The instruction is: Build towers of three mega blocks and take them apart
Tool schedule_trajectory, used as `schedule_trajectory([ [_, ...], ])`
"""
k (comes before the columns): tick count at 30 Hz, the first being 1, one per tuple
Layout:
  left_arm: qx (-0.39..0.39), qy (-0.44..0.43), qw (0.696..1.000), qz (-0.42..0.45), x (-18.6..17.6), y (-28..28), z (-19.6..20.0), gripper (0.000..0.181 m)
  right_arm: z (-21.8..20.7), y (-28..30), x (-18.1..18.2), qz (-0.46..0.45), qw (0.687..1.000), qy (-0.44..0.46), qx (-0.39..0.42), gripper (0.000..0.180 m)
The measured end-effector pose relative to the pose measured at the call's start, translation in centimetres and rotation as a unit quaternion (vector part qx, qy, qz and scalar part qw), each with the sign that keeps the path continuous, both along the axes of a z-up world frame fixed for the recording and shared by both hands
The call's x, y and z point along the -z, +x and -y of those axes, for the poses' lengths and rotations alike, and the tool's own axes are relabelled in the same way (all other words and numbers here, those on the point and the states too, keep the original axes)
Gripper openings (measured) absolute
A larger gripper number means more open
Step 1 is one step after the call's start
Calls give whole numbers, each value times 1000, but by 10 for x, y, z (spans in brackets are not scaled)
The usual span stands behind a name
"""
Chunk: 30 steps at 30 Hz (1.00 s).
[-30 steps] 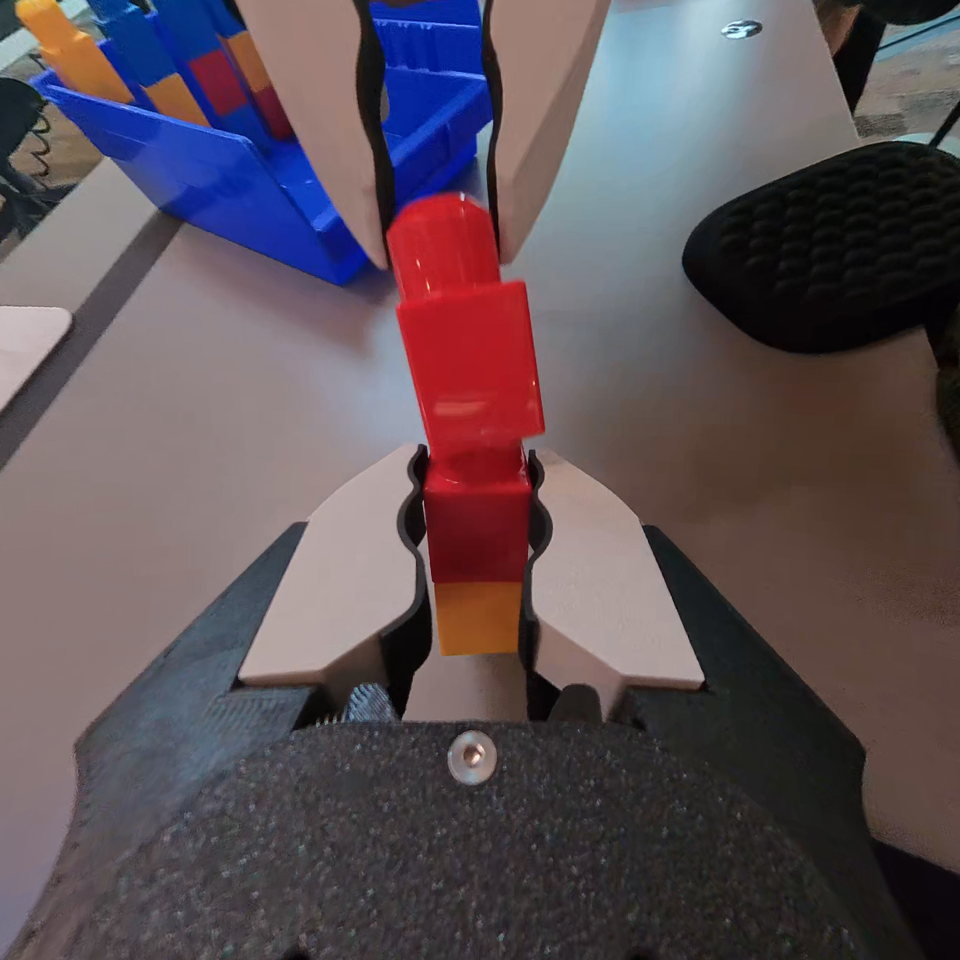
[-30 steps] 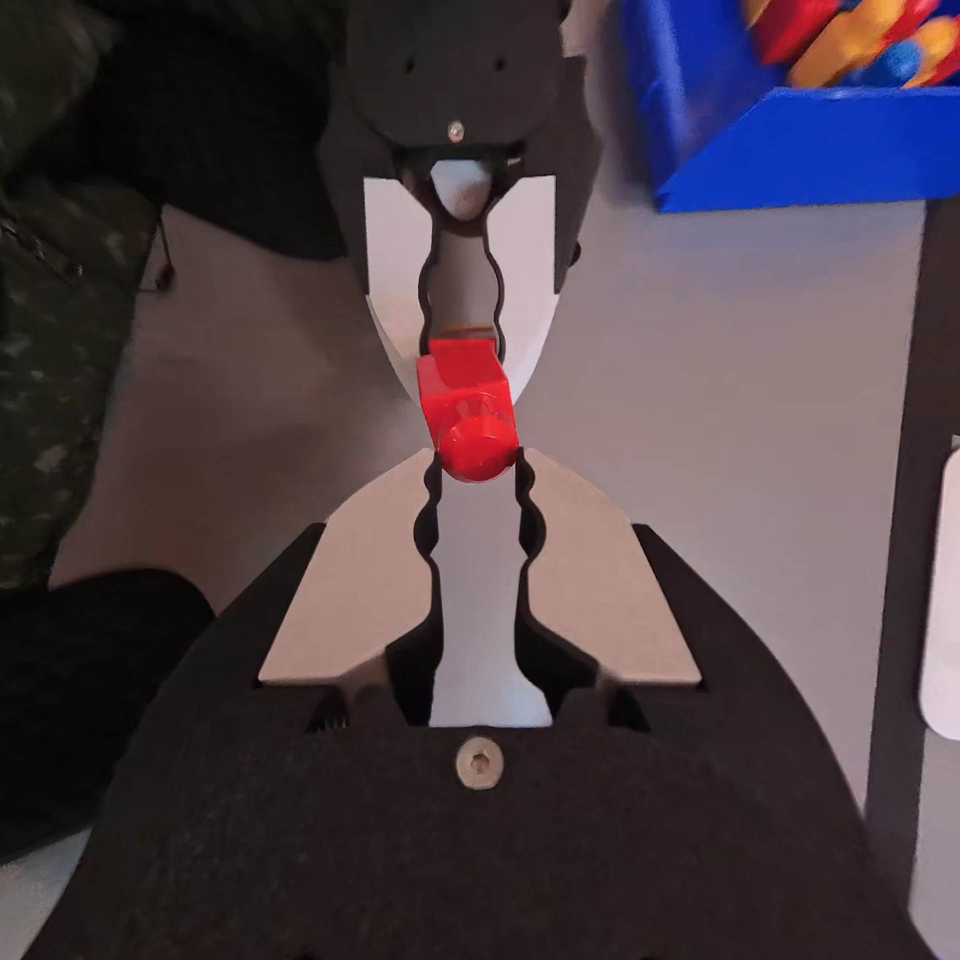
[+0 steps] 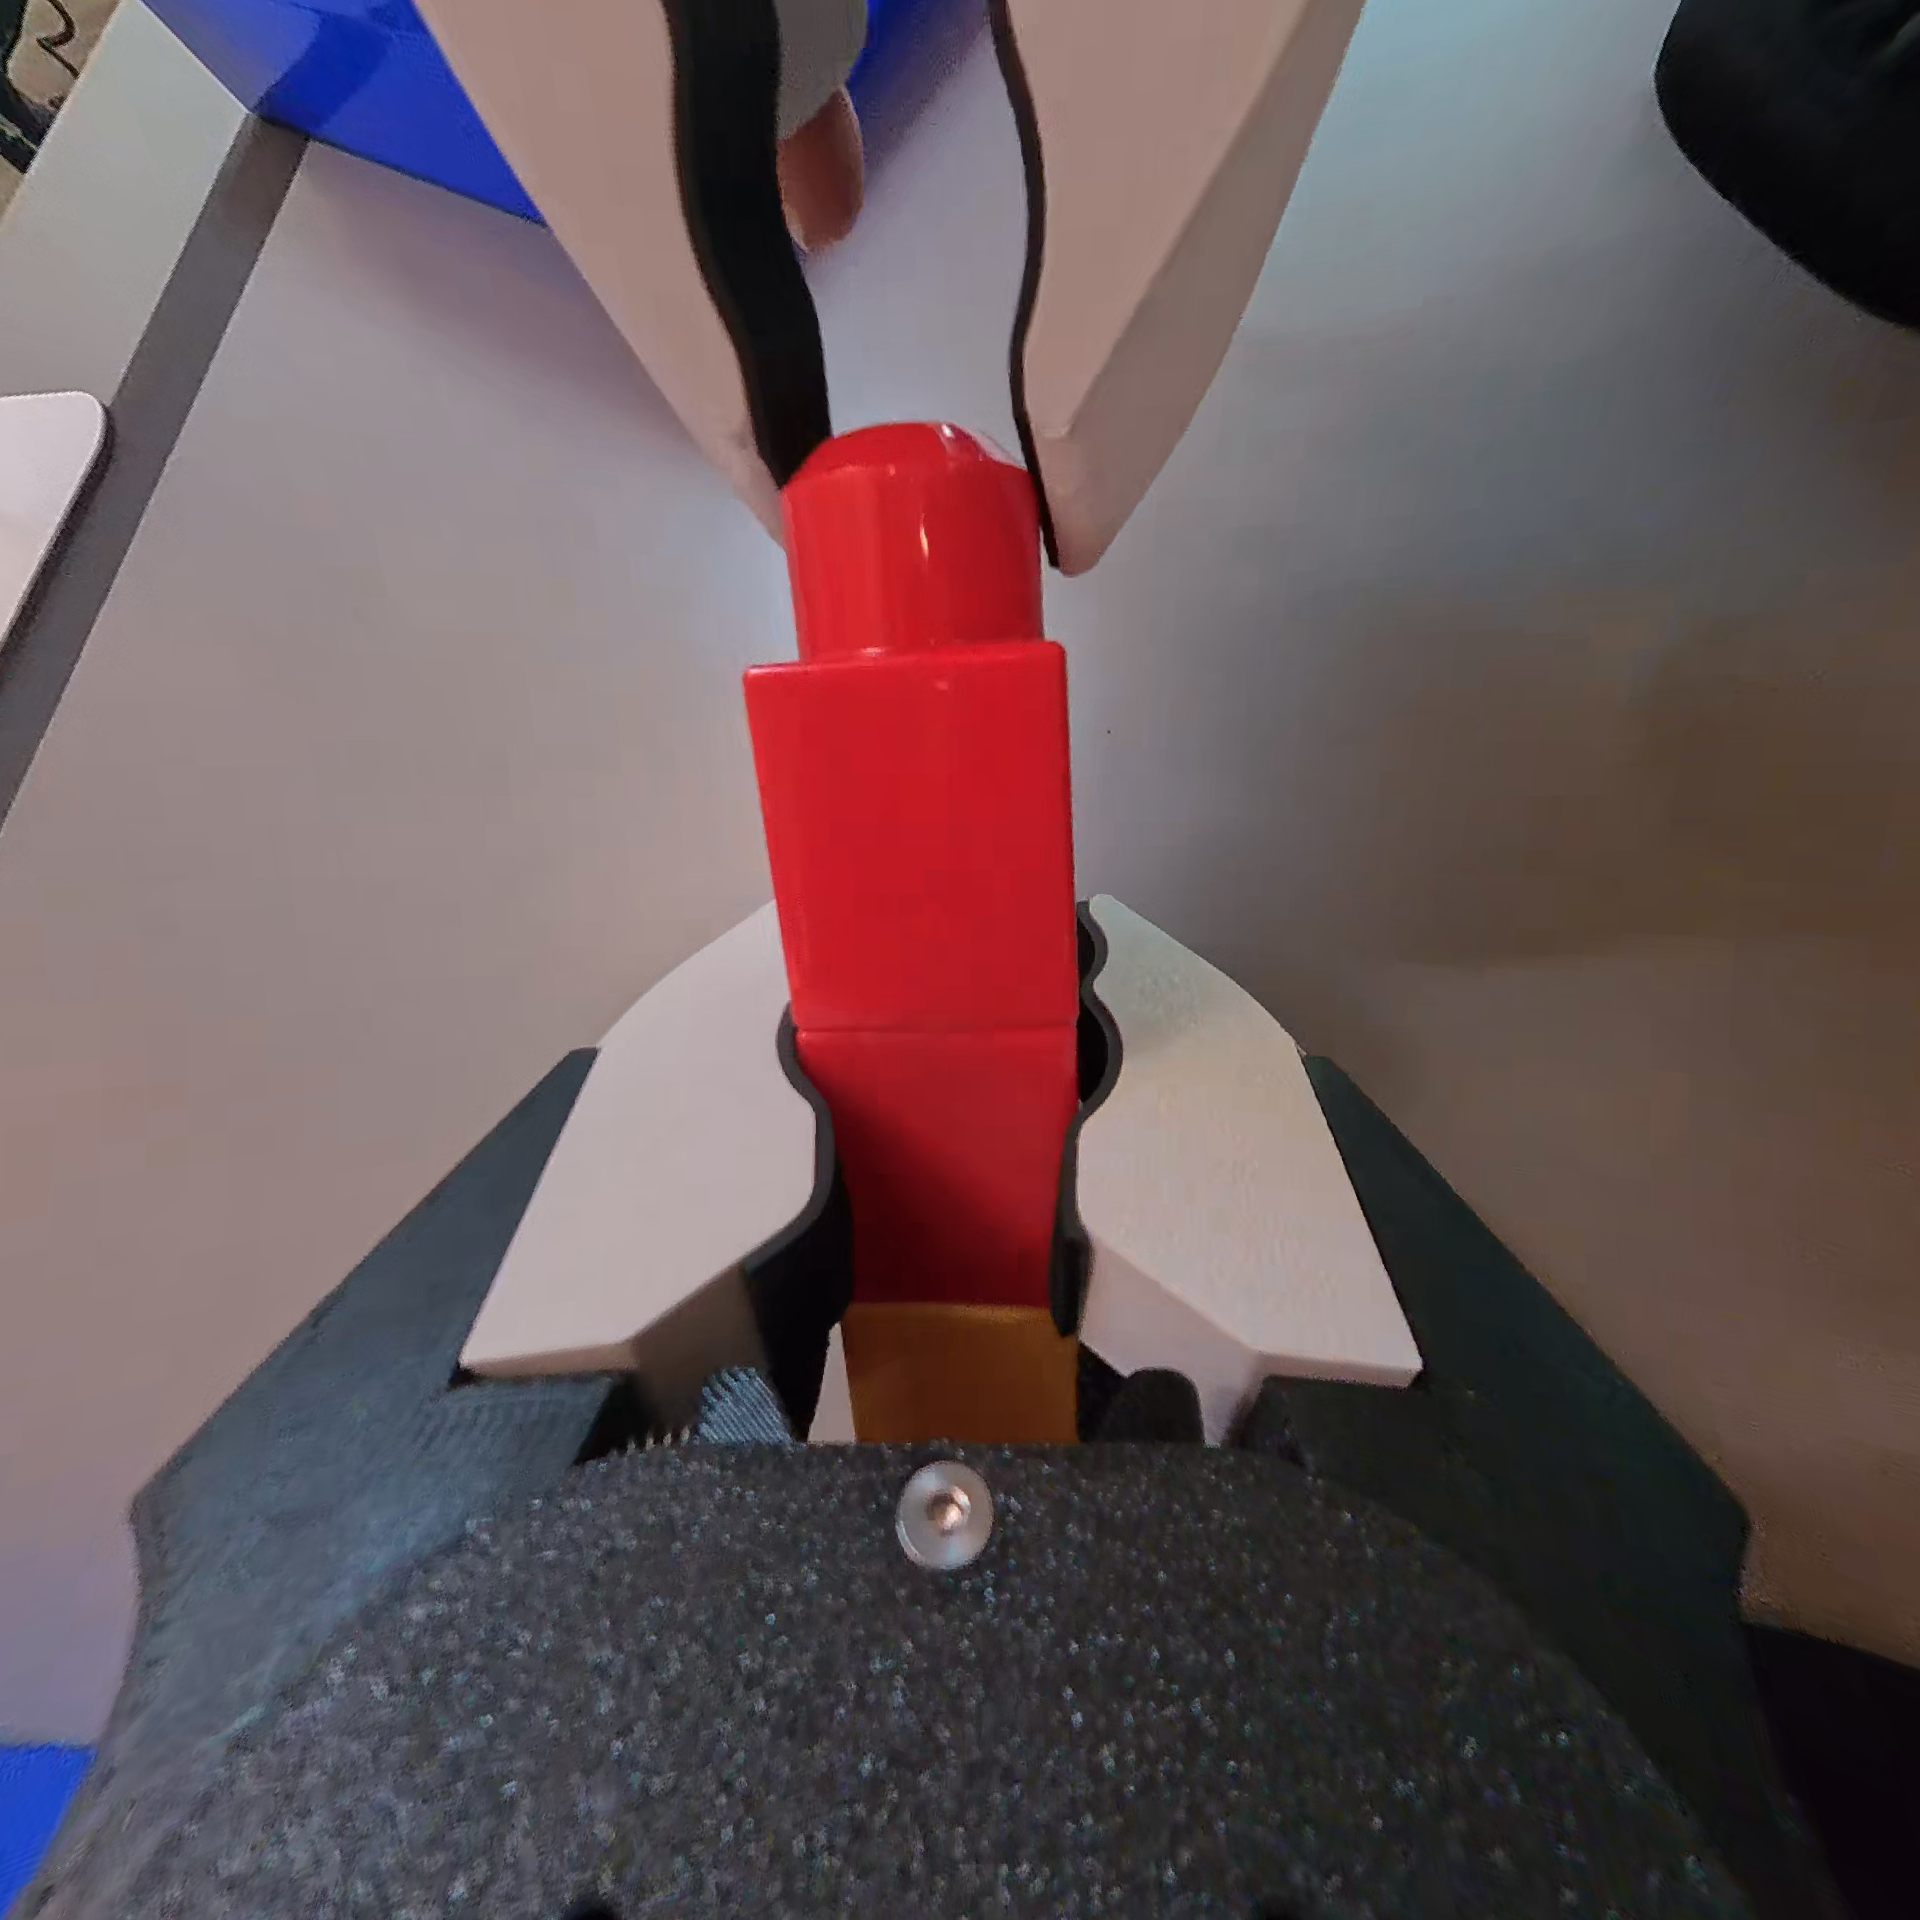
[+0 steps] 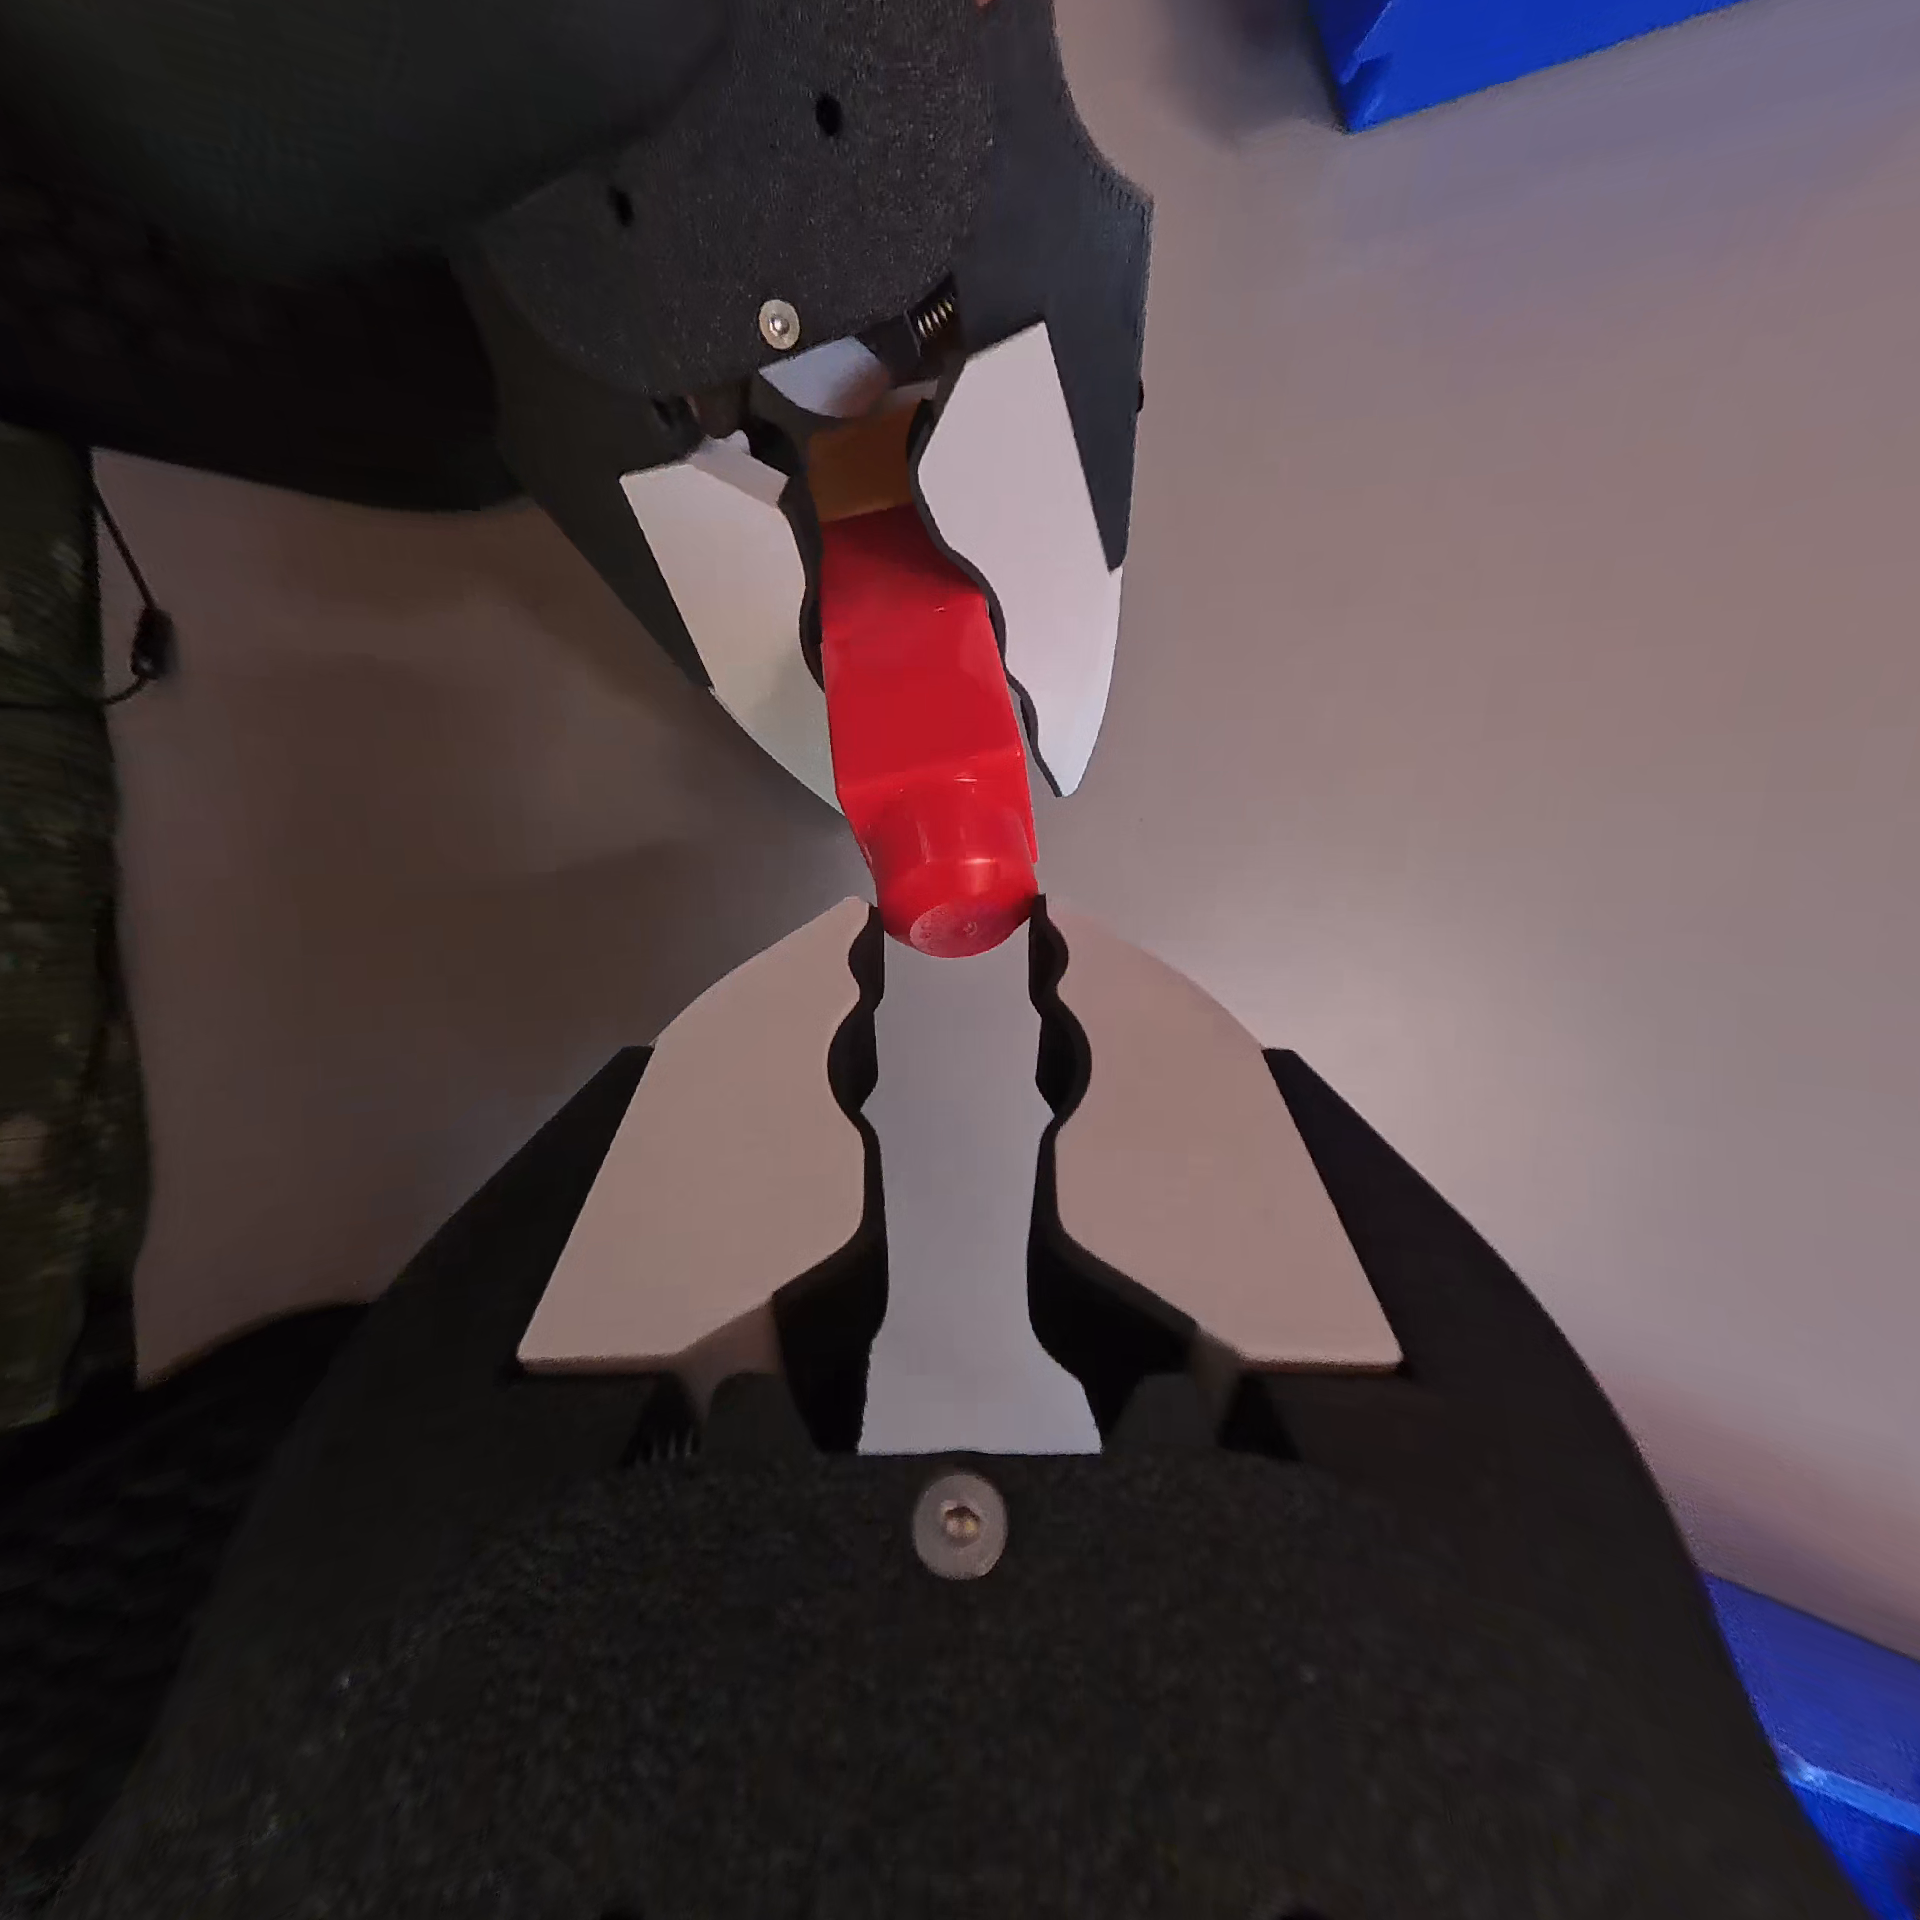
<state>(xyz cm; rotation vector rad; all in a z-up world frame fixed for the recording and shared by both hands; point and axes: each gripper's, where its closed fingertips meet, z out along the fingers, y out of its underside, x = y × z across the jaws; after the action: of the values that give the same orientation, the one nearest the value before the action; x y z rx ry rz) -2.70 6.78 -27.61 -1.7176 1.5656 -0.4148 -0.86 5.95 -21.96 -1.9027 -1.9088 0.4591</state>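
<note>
My left gripper (image 3: 935,971) is shut on a tower of three mega blocks and holds it above the grey table (image 3: 416,727). An orange block (image 3: 956,1371) sits deepest between the jaws, with a red block (image 3: 945,1164) on it. A second red block (image 3: 914,831) sticks out past the fingertips, seated straight. My right gripper (image 3: 914,509) faces the left one, and its tips pinch the round stud (image 3: 914,561) of that top red block. In the right wrist view the stud (image 4: 956,894) lies between my right gripper's (image 4: 951,920) tips, with the left gripper (image 4: 940,795) behind it.
A blue bin (image 3: 364,83) stands at the far left and also shows in the right wrist view (image 4: 1507,62). A black padded chair part (image 3: 1818,156) is at the right. A white flat object (image 3: 42,499) lies beyond a dark strip (image 3: 156,312). Camouflage cloth (image 4: 52,935) hangs at the left. Across from one pair of fingers to the other is roughly 6 cm. From either gripper's tips it is about 40 cm to the white flat object (image 3: 42,499).
The top red block was tilted with a gap under it; now it sits straight and flush on the lower red block. Both grippers have come closer together.
</note>
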Motion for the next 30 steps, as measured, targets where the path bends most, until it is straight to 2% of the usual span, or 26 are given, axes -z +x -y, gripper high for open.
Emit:
schedule_trajectory([
  [11,3,-6,1000,5,-6,-1,2,43,1,-2,-1,-16,999,36,-4,27],
  [14,0,-4,1000,29,-16,0,-1,43,-2,-6,-10,-52,998,36,-2,28],
  [17,14,7,999,52,-28,2,3,43,-2,-11,-17,-85,996,24,-13,50],
  [18,16,7,998,56,-29,4,4,43,1,-15,-18,-98,995,24,-25,50],
  [19,19,3,998,60,-29,5,6,43,6,-19,-19,-109,993,26,-39,34],
  [20,20,2,998,65,-28,5,6,43,8,-21,-21,-114,992,37,-49,33],
  [22,22,-10,995,99,-36,7,7,46,9,-20,-24,-100,992,57,-59,33],
  [24,-3,-20,989,145,-51,4,-3,66,2,-9,-35,-74,993,76,-56,33],
  [27,-46,-10,969,244,-84,-12,-25,60,-26,30,-64,-21,995,94,-23,33],
  [30,-96,-4,948,302,-102,-35,-48,51,-86,99,-104,65,983,162,56,33],
])
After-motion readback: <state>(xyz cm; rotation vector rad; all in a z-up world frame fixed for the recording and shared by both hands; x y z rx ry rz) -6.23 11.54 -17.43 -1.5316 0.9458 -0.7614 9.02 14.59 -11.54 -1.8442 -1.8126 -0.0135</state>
